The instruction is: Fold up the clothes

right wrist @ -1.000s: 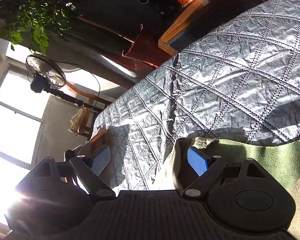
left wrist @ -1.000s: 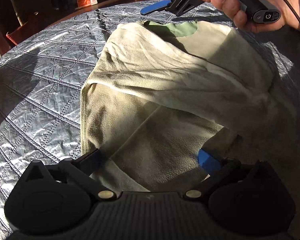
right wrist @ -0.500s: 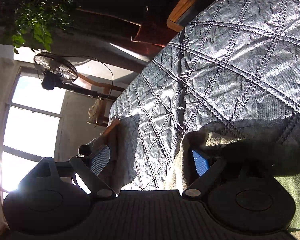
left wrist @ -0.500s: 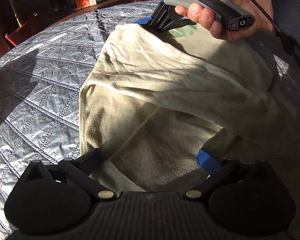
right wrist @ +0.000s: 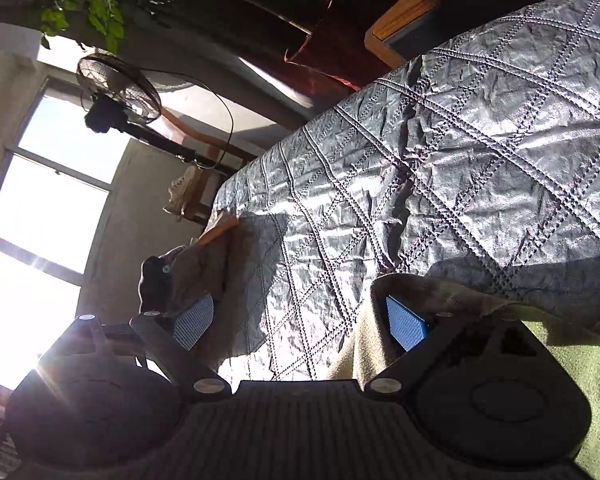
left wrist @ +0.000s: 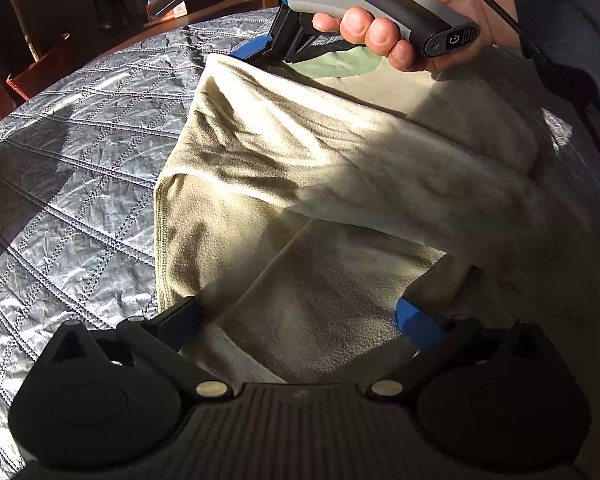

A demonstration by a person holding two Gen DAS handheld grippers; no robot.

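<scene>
Two hand-held grippers work on one cream fleece garment (left wrist: 340, 184), which lies across a silver quilted cover (left wrist: 72, 184) and fills the centre and right of the left wrist view.

Nearest, at the bottom of that view, the left hand-held gripper (left wrist: 300, 312) is spread wide, its fingers straddling the garment's near edge without pinching it. A fold of cloth runs diagonally between the two fingers.

Farther off, at the top centre, the right hand-held gripper (left wrist: 260, 46) is held by a bare hand (left wrist: 400, 12) at the garment's far corner, beside a green collar lining (left wrist: 340, 62). In the right wrist view this hand-held gripper (right wrist: 296, 320) is also released: one blue pad (right wrist: 406, 322) sits tucked under the raised fleece edge at lower right, while the other pad (right wrist: 192, 322) hangs clear at lower left.

The step in hand appears to be taking hold of both ends before folding. To do it well, each hand-held gripper should probably close on the full thickness of fleece at its edge, then both should lift and carry evenly so the soft cloth does not sag or bunch.

Beyond the cover, at upper left of the right wrist view, stand a fan (right wrist: 118, 98) and a bright window (right wrist: 48, 200).
</scene>
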